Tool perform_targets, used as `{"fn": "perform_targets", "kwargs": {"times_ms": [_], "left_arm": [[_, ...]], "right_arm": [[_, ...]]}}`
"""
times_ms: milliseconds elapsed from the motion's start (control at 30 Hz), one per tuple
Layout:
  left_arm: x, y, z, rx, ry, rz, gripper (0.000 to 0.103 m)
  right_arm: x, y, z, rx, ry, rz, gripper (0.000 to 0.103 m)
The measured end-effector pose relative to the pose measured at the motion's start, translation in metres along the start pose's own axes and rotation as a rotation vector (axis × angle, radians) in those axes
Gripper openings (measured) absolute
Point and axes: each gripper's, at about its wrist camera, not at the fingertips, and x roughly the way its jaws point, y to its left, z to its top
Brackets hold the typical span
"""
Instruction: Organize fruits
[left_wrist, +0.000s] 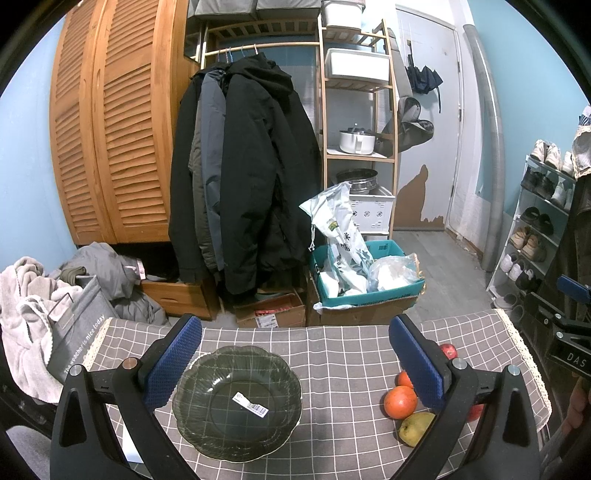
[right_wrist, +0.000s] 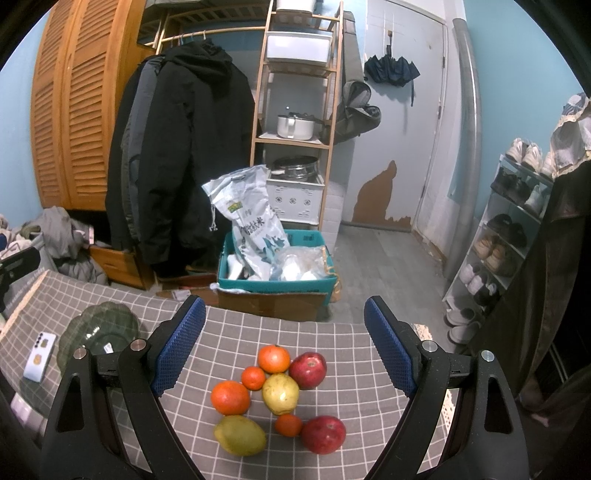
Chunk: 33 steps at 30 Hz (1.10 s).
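Observation:
A dark green glass bowl (left_wrist: 237, 403) with a barcode sticker sits empty on the grey checked tablecloth (left_wrist: 343, 354), between the fingers of my open left gripper (left_wrist: 295, 363). It also shows at the left of the right wrist view (right_wrist: 98, 334). A cluster of fruit lies in front of my open right gripper (right_wrist: 284, 347): oranges (right_wrist: 230, 397) (right_wrist: 273, 358), small tangerines (right_wrist: 253, 377), red apples (right_wrist: 308, 370) (right_wrist: 324, 434), a yellow pear (right_wrist: 280, 393) and a yellow-green mango (right_wrist: 239, 435). Part of the fruit (left_wrist: 400, 401) shows at the right of the left wrist view.
A white phone (right_wrist: 38, 356) lies on the cloth left of the bowl. Beyond the table's far edge stand a teal crate with bags (right_wrist: 275, 271), hanging coats (left_wrist: 243, 177), a wooden shelf (left_wrist: 360, 122) and a shoe rack (right_wrist: 498, 240). A laundry bag (left_wrist: 74, 332) stands at the left.

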Motion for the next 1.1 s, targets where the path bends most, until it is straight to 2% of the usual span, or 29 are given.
{"fn": "perform_targets", "kwargs": {"times_ms": [600,733,967,1100], "left_arm": [[-0.001,-0.001,-0.001,0.001,0.001,0.0,0.102],[0.0,-0.01,0.001,0.005,0.007,-0.001,0.102],[0.016,-0.023,-0.004,0.011,0.052,-0.021,0.102],[0.024,-0.031,-0.01,0.025,0.074,-0.035,0.102]], "right_arm": [[0.0,0.0,0.0,-0.002,-0.002,-0.001,0.086],[0.0,0.0,-0.001,-0.003,0.001,-0.001,0.086],[0.003,-0.005,-0.001,0.008,0.02,-0.013,0.086],[0.012,-0.022,0.001,0.021,0.049,-0.022,0.086]]}}
